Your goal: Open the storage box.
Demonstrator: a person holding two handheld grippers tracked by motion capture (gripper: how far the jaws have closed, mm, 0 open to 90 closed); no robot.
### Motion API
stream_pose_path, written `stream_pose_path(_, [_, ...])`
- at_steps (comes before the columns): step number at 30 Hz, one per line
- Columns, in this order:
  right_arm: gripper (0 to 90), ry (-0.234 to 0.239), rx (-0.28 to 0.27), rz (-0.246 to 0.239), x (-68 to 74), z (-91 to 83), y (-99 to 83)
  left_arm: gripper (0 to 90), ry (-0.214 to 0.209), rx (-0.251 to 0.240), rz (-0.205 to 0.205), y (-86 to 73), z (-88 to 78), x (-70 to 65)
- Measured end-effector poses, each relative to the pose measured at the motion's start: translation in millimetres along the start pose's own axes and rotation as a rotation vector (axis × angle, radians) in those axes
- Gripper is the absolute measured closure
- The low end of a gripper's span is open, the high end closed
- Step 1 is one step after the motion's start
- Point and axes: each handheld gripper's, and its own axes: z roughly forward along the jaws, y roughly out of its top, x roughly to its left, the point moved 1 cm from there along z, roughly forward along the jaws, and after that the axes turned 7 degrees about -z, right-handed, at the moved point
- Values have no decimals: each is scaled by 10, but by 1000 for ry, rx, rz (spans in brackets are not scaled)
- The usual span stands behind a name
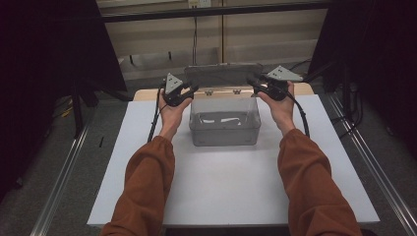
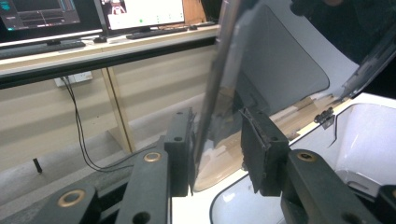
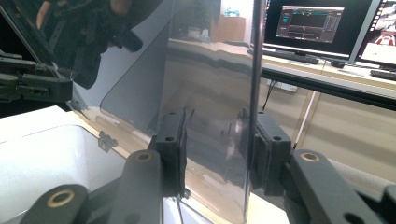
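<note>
A clear plastic box (image 1: 224, 123) stands on the white table top (image 1: 221, 191), its hinged lid (image 1: 223, 73) raised upright at the back. My left gripper (image 1: 192, 88) is at the lid's left edge and my right gripper (image 1: 252, 81) at its right edge. In the left gripper view the lid's edge (image 2: 212, 93) runs down between the jaws of my left gripper (image 2: 217, 149), which is shut on it. In the right gripper view my right gripper (image 3: 217, 149) is likewise shut on the lid's side rim (image 3: 254, 70). The box looks empty, with glare on its floor.
Small metal hinges (image 1: 209, 92) join lid and box along a wooden strip. Metal rails (image 1: 64, 177) run along both sides of the table. Dark curtains hang left and right. A desk with monitors (image 3: 310, 23) and a keyboard stands beyond a black bar.
</note>
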Motion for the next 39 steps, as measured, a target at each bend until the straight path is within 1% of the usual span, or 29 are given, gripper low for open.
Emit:
stream_pose_path(2, [603, 0, -2, 4, -7, 3, -4, 648, -5, -3, -17, 2, 7, 3])
stream_pose_path(3, [603, -2, -4, 4, -6, 4, -6, 650, -6, -2, -15, 3, 7, 11])
stream_pose_path(5, [579, -8, -6, 2, 3, 17, -13, 653, -8, -2, -25, 1, 4, 15])
stream_pose_path(8, [567, -8, -6, 4, 3, 30, -25, 654, -9, -5, -28, 3, 5, 14])
stream_pose_path(9, [561, -10, -4, 11, 4, 36, -35, 655, -8, -5, -29, 4, 4, 18])
stream_pose_path(10, [543, -17, 6, -2, 7, 46, -53, 664, -10, -10, -34, 7, 3, 28])
stream_pose_path(12, [537, -19, 14, -6, 10, 51, -63, 669, -11, -10, -39, 8, 1, 34])
stream_pose_path(16, [544, -15, 37, 5, -10, 79, -123, 689, -15, -12, -43, 11, 2, 52])
stream_pose_path(21, [540, -10, 45, 17, -13, 110, -182, 696, -12, -14, -46, 9, 10, 62])
stream_pose_path(23, [529, -17, 53, 27, -21, 131, -214, 698, -10, -15, -57, 10, 17, 58])
stream_pose_path(26, [510, -24, 68, 31, -27, 147, -246, 700, -6, -11, -54, 10, 20, 65])
stream_pose_path(27, [518, -21, 69, 39, -27, 156, -264, 701, -4, -6, -48, 10, 20, 69])
stream_pose_path(28, [513, -15, 76, 49, -20, 177, -296, 706, -1, -10, -55, 10, 29, 70])
stream_pose_path(30, [514, -12, 74, 49, -14, 187, -304, 707, 0, -5, -50, 12, 28, 72])
stream_pose_path(32, [505, -13, 71, 53, -1, 210, -320, 710, 1, -9, -58, 11, 37, 72])
stream_pose_path(33, [508, -19, 68, 66, 0, 225, -331, 718, 1, -10, -57, 13, 39, 79])
stream_pose_path(34, [508, -19, 68, 66, 0, 225, -331, 719, 1, -10, -57, 13, 39, 79])
stream_pose_path(35, [519, -23, 64, 78, -6, 232, -337, 719, 0, -12, -72, 9, 46, 81])
stream_pose_path(38, [525, -23, 61, 81, -10, 244, -341, 716, -3, -9, -84, 5, 52, 90])
stream_pose_path(39, [526, -23, 68, 77, -13, 252, -342, 702, -11, -8, -106, -6, 66, 93])
